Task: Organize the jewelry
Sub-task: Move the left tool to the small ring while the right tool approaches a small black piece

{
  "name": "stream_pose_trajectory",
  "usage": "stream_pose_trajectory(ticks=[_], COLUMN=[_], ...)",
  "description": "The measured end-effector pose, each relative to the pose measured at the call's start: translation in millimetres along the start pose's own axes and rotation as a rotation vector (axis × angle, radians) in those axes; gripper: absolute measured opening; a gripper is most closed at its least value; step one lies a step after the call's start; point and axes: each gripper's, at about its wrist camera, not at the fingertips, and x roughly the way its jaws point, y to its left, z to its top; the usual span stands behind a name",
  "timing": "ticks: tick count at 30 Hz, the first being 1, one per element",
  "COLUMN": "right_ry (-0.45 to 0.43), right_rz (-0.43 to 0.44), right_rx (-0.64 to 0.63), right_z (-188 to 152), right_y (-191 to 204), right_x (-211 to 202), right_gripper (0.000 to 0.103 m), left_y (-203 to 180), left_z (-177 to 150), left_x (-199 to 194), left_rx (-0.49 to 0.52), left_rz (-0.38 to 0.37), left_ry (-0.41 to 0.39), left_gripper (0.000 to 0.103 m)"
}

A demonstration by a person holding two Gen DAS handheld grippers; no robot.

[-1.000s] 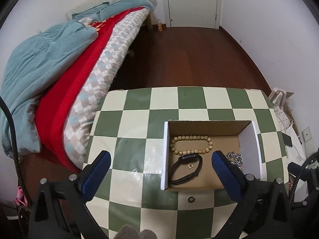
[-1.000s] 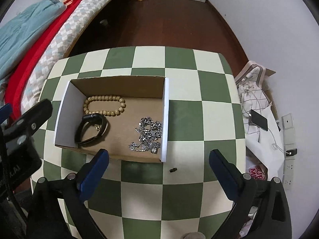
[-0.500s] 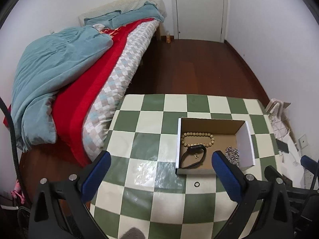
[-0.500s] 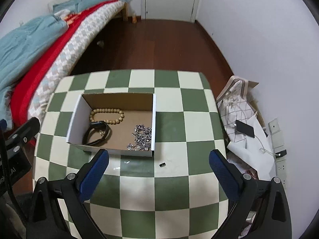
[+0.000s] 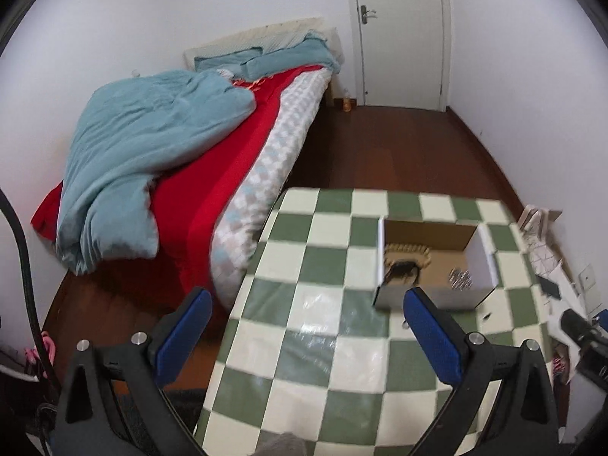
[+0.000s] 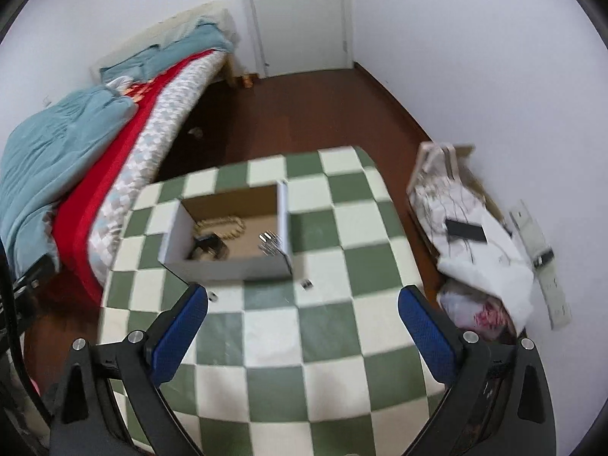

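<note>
An open cardboard box [image 5: 478, 258] [image 6: 182, 228] stands on the green-and-cream checkered table [image 5: 304, 334] [image 6: 304, 342]. Inside lie a beige bead bracelet [image 5: 408, 252] [image 6: 222, 224], a black band [image 5: 402, 269] [image 6: 207, 247] and a silver chain [image 5: 461, 277] [image 6: 269, 245]. A small ring [image 5: 406, 323] [image 6: 213, 297] and a small dark piece [image 5: 486, 316] [image 6: 306, 284] lie on the table in front of the box. My left gripper [image 5: 304, 326] and right gripper [image 6: 302, 323] are both open and empty, well back from the box.
A bed with a teal duvet [image 5: 152, 159] and red sheet [image 6: 95, 174] stands left of the table. A bag pile with a phone [image 6: 465, 230] and a power strip [image 6: 543, 266] lies on the floor to the right. A white door [image 5: 399, 30] is at the back.
Both grippers have pulled back and up from the table, so the box looks smaller and farther. The views are motion-blurred. Nothing was picked up.
</note>
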Motion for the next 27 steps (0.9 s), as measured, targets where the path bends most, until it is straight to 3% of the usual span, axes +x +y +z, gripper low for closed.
stream_pose_trajectory(ticks=[4,6,8,11,16,20,26,27], right_ry=[0.086,0.106,0.135,0.158,0.173,0.175,0.184,0.180], right_rz=[-0.018,-0.019,-0.001,0.011,0.002,-0.006,-0.005,-0.003], right_rx=[0.023,0.012,0.005,-0.005,-0.011,-0.016,-0.027,-0.030], right_z=[-31,-41,-48,-52,-47,-36,-21,-20], right_y=[-19,-22,-23,-20,-15,-15,-17,-17], right_x=[44,68,97,132,170,191,211,212], right_gripper=[0.098,0.089,0.072,0.061,0.061,0.060,0.049,0.048], left_y=[-9,-18,-32,-53,-82,-102,-121,-123], left_z=[-32,-42,-49,-54,-56,-54,-53,-53], left_x=[45,67,91,120,145,152,164,166], left_rx=[0.014,0.024,0.045,0.071,0.102,0.135,0.169,0.169], left_rz=[0.001,-0.007,-0.019,-0.045,-0.082,-0.100,-0.118,-0.122], left_ry=[0.098,0.121,0.153,0.190,0.216,0.207,0.230,0.239], left_gripper=[0.103,0.103,0.103,0.102,0.094,0.093,0.069,0.061])
